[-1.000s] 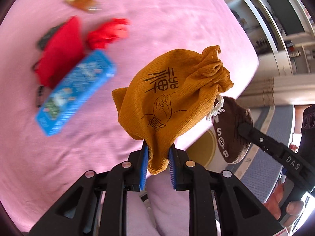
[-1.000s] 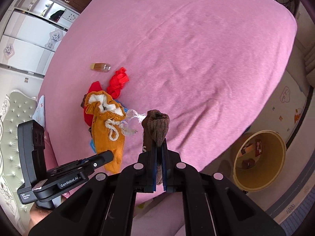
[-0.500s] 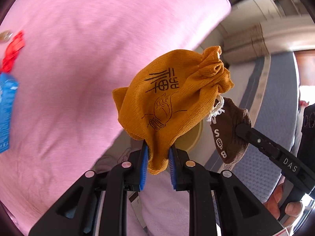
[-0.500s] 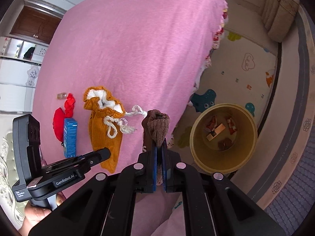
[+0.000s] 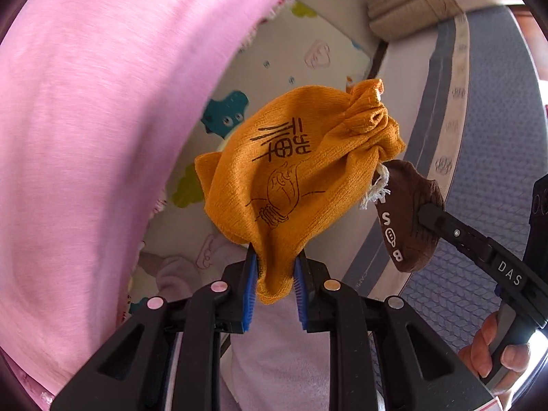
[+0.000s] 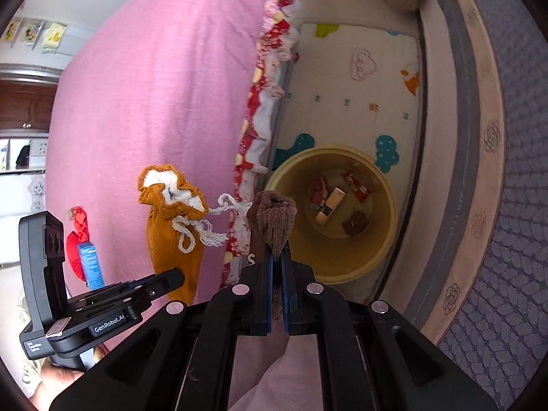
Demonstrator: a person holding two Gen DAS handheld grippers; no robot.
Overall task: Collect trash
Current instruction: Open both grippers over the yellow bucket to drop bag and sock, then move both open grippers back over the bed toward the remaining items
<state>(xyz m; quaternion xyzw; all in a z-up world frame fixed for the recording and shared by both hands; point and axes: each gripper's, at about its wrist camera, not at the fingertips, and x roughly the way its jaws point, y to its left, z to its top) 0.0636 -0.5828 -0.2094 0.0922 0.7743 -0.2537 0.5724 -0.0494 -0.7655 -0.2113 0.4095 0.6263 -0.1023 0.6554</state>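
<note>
Carrying two finds toward the round yellow plastic bin (image 6: 383,185): left gripper (image 5: 274,286) pinching the mustard knitted drawstring pouch (image 5: 291,178), right gripper (image 6: 277,294) clamping the brown ribbed sock (image 6: 274,222). Next, judging: centring over bin, then releasing.

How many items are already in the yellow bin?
4 visible in the yellow bin: red wrapper at the far side, red wrapper at left, tan box in the middle, brown item nearest. The near wall may hide more.
</note>
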